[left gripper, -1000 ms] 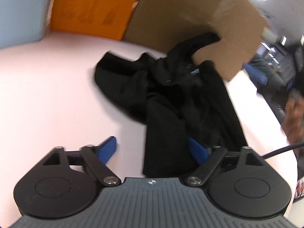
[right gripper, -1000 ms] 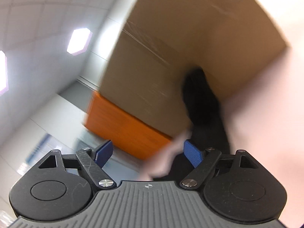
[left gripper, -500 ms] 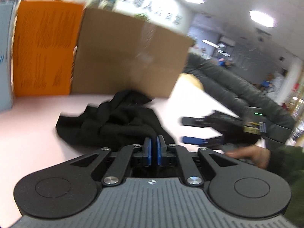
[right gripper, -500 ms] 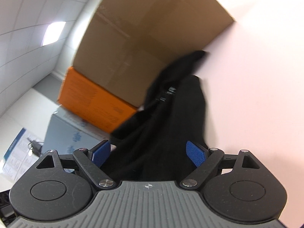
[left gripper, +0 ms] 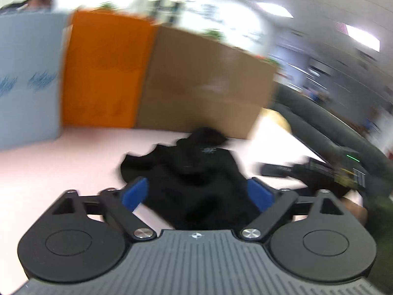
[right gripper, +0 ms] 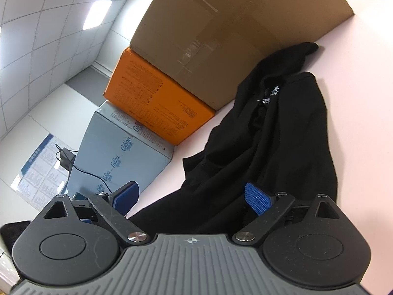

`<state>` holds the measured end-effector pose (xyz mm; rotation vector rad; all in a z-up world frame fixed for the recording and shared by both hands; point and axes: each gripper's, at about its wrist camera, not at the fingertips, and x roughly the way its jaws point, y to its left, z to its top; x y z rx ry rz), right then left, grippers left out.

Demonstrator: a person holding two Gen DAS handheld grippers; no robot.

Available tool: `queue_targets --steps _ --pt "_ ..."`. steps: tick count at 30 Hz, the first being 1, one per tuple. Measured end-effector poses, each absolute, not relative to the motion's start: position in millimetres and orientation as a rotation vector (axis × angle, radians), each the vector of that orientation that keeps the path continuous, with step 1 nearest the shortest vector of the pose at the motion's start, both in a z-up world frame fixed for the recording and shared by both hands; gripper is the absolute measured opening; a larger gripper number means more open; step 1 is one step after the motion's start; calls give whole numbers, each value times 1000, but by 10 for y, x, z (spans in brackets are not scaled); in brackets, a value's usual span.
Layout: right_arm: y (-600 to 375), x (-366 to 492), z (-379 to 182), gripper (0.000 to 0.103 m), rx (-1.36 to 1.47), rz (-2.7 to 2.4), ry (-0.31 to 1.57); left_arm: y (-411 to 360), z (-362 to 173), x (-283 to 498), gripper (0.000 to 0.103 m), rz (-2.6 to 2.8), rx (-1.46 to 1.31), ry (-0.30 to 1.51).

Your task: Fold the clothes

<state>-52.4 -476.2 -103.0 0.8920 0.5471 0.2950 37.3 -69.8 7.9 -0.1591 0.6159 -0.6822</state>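
A crumpled black garment (left gripper: 194, 179) lies on the pale pink table (left gripper: 49, 172), its collar label toward the cardboard box. My left gripper (left gripper: 196, 194) is open and empty, just above the garment's near edge. My right gripper (right gripper: 194, 198) is open and empty over the garment (right gripper: 270, 142); the view is rolled sideways. The right gripper also shows in the left wrist view (left gripper: 319, 172), at the garment's right side.
A brown cardboard box (left gripper: 203, 86), an orange box (left gripper: 103, 73) and a light blue box (left gripper: 27, 83) stand along the table's back edge. A dark grey sofa (left gripper: 331, 127) lies beyond the table's right edge.
My left gripper was shut half a second ago and has opened. It has swung toward the boxes. My right gripper has moved in over the garment, staying open.
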Motion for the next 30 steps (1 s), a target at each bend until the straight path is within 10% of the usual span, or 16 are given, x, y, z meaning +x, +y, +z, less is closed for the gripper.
queue_targets --steps 11,13,14,30 --pt "-4990 -752 -1100 95 915 191 544 -1356 -750 1432 85 -568 -98 902" --pt "-5054 -765 -1134 95 931 168 542 -1426 -802 1428 18 -599 -72 882" --pt "-5073 -770 -1147 95 939 157 541 -1418 -799 1413 5 -618 -87 884" --pt "-4422 -541 -1004 100 804 382 609 -40 -91 -41 5 -699 -142 788"
